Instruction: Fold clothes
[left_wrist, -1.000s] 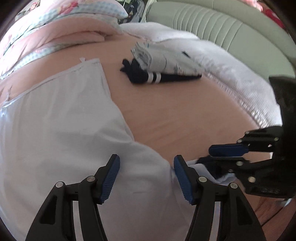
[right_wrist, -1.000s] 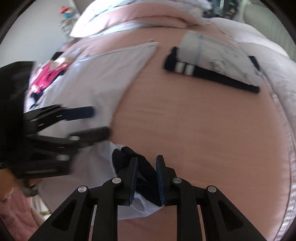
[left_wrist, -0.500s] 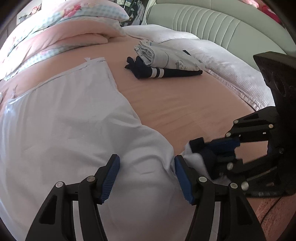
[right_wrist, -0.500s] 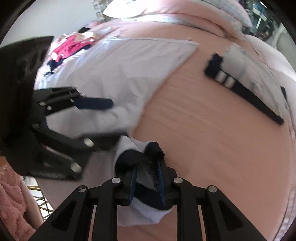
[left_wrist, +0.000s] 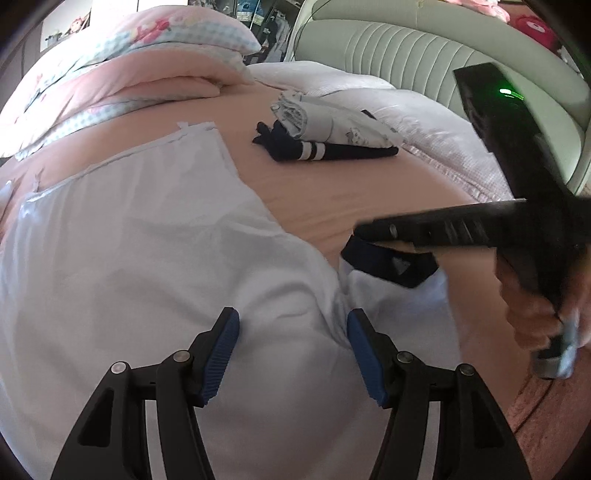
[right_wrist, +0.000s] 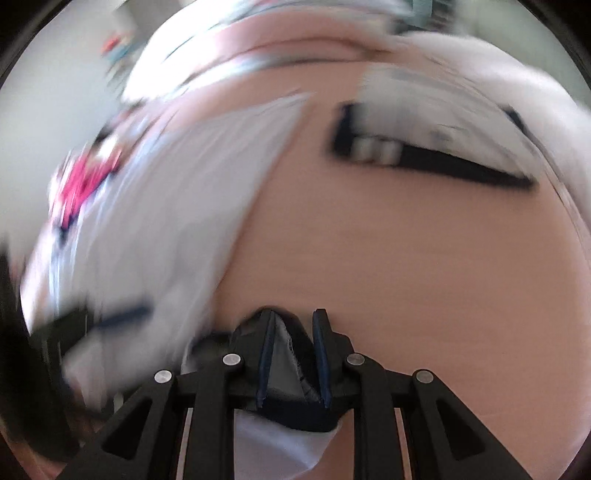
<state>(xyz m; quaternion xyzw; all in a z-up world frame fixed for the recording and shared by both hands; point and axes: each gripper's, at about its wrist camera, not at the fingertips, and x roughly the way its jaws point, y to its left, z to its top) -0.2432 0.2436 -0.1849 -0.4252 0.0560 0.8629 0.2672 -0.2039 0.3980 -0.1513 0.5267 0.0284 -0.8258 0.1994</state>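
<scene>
The bed (left_wrist: 369, 192), under a pink sheet, carries everything, and the pale white garment (left_wrist: 147, 258) is the landmark: it lies spread flat over the near left part of the sheet, its far hem running toward the pillows (left_wrist: 147, 48). It looks thin, light and limp, likely to sag and slide on the smooth sheet, so it wants holds at hems and corners, not in the loose middle, with both ends lifted together to keep a fold line straight. Beyond the garment's far right corner sits a folded pile (left_wrist: 332, 129), a grey printed piece on top of a dark navy one with white stripes, seemingly done already. At the garment's near right edge is its dark navy trim (left_wrist: 388, 262), a thicker band that should give a firmer bite than the white cloth. The right gripper (right_wrist: 291, 354) has its fingers pinched nearly together on that trim, with white fabric hanging below; this view is blurred. The left gripper (left_wrist: 293, 354) hovers over the garment's near middle, fingers (left_wrist: 221, 350) spread wide and holding nothing, the cloth bulging between them.
</scene>
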